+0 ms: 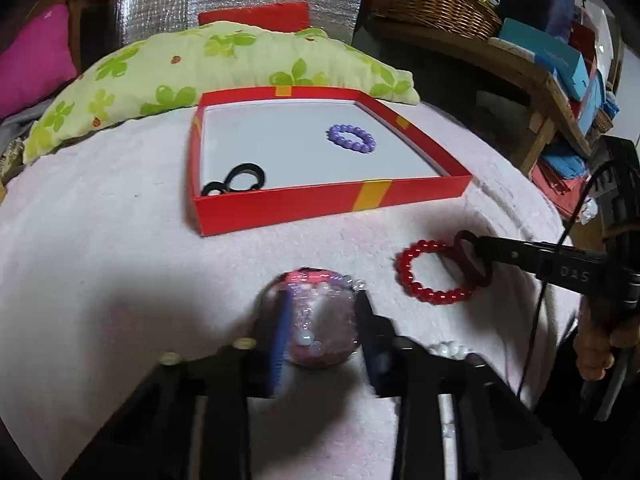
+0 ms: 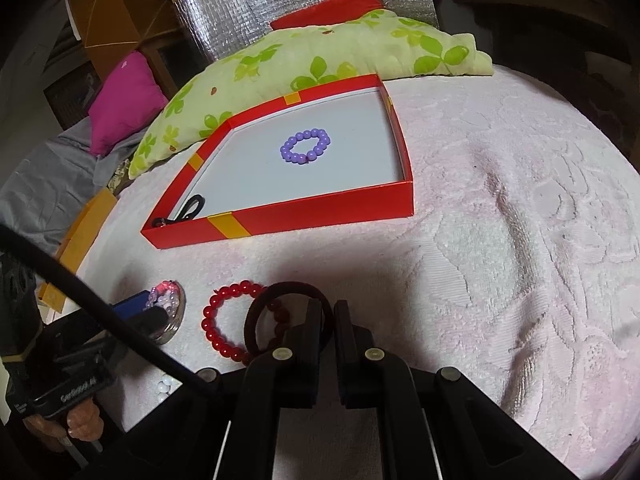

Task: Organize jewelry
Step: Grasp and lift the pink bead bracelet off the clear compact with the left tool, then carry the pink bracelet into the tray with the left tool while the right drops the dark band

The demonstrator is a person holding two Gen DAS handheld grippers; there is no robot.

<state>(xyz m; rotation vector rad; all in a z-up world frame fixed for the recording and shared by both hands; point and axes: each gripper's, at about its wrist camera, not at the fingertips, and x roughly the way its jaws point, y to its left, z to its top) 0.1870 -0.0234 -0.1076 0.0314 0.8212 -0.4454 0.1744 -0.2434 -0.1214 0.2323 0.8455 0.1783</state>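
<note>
My left gripper (image 1: 324, 312) stands low over the pink towel (image 1: 120, 260), its blue pads closed on a blurred bracelet of pale pink and clear beads (image 1: 320, 332). The right wrist view shows that left gripper (image 2: 158, 310) on the same pale bracelet (image 2: 168, 304). My right gripper (image 2: 327, 308) is shut on a dark maroon bangle (image 2: 288, 312), held tilted over a red bead bracelet (image 2: 224, 320). The red box (image 1: 320, 208) behind holds a purple bead bracelet (image 1: 352, 139) and black hair ties (image 1: 236, 182).
A green leaf-print pillow (image 1: 200, 64) lies behind the box, a pink cushion (image 1: 36, 52) at far left. A wicker basket (image 1: 436, 0) and stacked boxes sit on a wooden shelf (image 1: 532, 80) to the right. White beads (image 1: 446, 348) lie near my left fingers.
</note>
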